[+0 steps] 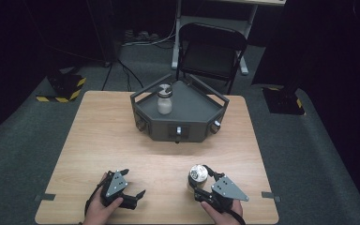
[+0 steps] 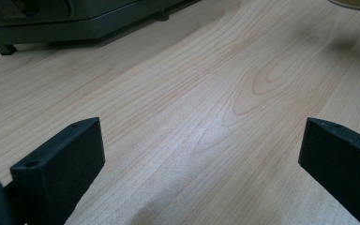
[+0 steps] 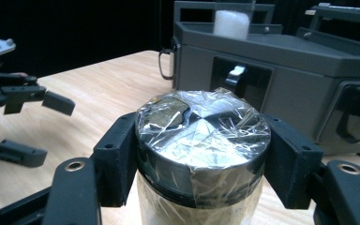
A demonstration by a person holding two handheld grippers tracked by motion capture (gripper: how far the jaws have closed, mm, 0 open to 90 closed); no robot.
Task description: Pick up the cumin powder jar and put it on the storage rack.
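A jar [image 1: 197, 177] with a dark lid under crinkled clear film [image 3: 201, 126] stands upright between the jaws of my right gripper [image 1: 200, 183], which is shut on it just below the lid, at the table's front right. My left gripper [image 1: 132, 184] rests at the front left, held by a hand, its jaws open over bare wood [image 2: 201, 140] with nothing between them. A second jar [image 1: 164, 100] with pale contents stands on the grey angular tray [image 1: 192, 110] at the table's far middle. In the right gripper view the left gripper [image 3: 33, 122] shows at the left, open.
The wooden table [image 1: 98, 136] ends close behind both hands. The grey tray has raised rails and knobs on its front faces [image 3: 243, 79]. A folding chair [image 1: 211, 51] stands behind the table, with cables on the carpet.
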